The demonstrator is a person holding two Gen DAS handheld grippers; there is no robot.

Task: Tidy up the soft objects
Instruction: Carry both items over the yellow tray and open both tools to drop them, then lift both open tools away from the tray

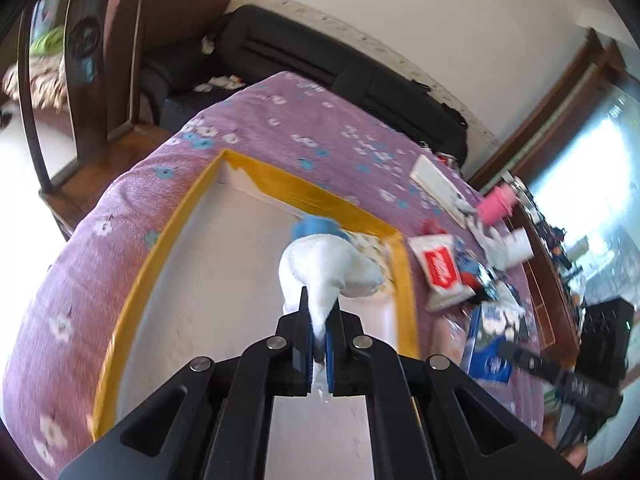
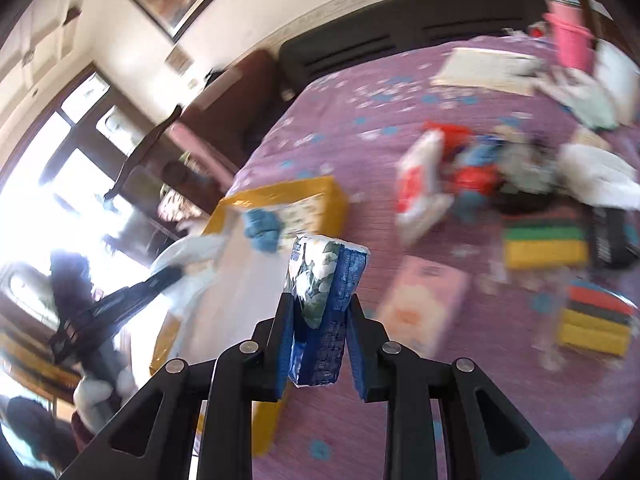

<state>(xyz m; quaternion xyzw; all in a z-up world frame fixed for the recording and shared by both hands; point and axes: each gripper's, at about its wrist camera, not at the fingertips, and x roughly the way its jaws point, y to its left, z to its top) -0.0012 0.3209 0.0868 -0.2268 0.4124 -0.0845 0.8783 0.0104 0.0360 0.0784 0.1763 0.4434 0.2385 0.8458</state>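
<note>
My left gripper point(image 1: 320, 312) is shut on a white soft toy point(image 1: 328, 268) with a blue part on top, held over the open yellow-rimmed box point(image 1: 132, 292). In the right wrist view the same toy point(image 2: 196, 252) and the left gripper point(image 2: 160, 276) hang over the box point(image 2: 320, 192). My right gripper point(image 2: 320, 304) is shut on a blue tissue pack with a flower print point(image 2: 324, 292), held above the purple bedspread point(image 2: 400, 420) just right of the box. The pack and the right gripper also show in the left wrist view point(image 1: 492, 344).
A heap of soft things lies on the bed right of the box: a red-and-white pack point(image 2: 420, 188), white cloth point(image 2: 600, 180), striped sponges point(image 2: 544, 244), a pink pack point(image 2: 424, 304). A pink cup point(image 2: 572, 40) and a white book point(image 2: 484, 68) lie further back. A black sofa point(image 1: 320, 56) stands behind.
</note>
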